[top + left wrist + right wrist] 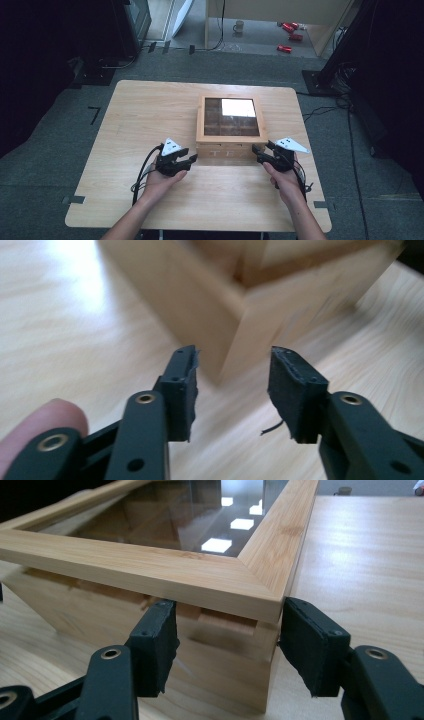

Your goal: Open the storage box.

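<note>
A wooden box (223,150) with a glass-paned lid (201,120) sits at the middle of the table. My left gripper (192,158) is at its front left corner, open. In the left gripper view the box (195,300) has that corner just ahead of the gap of the left gripper (232,372), untouched. My right gripper (259,149) is at the front right corner. In the right gripper view the right gripper (227,630) has its jaws astride that corner just under the lid frame (150,570). I cannot see either pad pressing on the wood.
The light wooden table (150,110) has bare room left of the box and in front of it. Beyond the far edge lie grey floor, a mug (239,26), red cans (290,30) and cables (325,107). A black cable (142,175) trails from the left gripper.
</note>
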Demonstrator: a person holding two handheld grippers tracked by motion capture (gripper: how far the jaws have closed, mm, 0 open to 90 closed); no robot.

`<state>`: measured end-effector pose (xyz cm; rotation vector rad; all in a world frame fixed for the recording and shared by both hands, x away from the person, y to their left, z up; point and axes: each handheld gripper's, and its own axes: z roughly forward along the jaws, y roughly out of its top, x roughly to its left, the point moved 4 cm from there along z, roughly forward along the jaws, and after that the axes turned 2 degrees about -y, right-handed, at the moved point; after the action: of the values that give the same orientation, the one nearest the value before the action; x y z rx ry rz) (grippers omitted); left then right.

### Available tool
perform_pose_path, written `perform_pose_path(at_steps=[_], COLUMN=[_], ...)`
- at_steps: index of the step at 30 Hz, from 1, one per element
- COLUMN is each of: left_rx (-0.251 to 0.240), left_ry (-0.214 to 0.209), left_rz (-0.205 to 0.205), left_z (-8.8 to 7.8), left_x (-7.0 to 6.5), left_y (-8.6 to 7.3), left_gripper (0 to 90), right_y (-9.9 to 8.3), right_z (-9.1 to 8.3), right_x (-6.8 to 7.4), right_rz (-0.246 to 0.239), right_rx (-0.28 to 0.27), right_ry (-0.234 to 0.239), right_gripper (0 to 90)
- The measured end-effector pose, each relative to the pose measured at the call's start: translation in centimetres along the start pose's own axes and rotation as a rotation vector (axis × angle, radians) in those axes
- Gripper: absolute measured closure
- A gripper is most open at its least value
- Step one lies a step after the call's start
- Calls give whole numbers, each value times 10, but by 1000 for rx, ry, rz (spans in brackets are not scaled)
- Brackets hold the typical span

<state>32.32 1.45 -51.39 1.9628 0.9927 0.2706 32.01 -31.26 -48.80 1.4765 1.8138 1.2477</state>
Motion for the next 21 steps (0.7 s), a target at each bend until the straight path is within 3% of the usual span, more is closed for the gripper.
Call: perform_pose_path(at_steps=[1,5,7,12,16,21], left_rx=[21,51,77,122,120,115], left_ry=[23,30,69,122,138,160], left_rz=[-11,-35,-20,-9,9,45], left_z=[-5,-11,-13,-8,-6,-4], left_x=[7,14,17,19,16,13], left_y=[-10,-19,-26,-35,-38,-39], left_gripper=[497,441,373,291,266,255], right_y=[4,12,23,38,47,67], right_z=[-1,-4,-7,-10,-10,-9], right_x=[0,1,3,4,3,2], right_rz=[1,-1,-17,-22,-18,-62], right_rx=[-10,-26,-44,-58,-66,-96], right_ry=[1,3,-3,-8,-8,-20], right_gripper=[405,405,404,400,387,385])
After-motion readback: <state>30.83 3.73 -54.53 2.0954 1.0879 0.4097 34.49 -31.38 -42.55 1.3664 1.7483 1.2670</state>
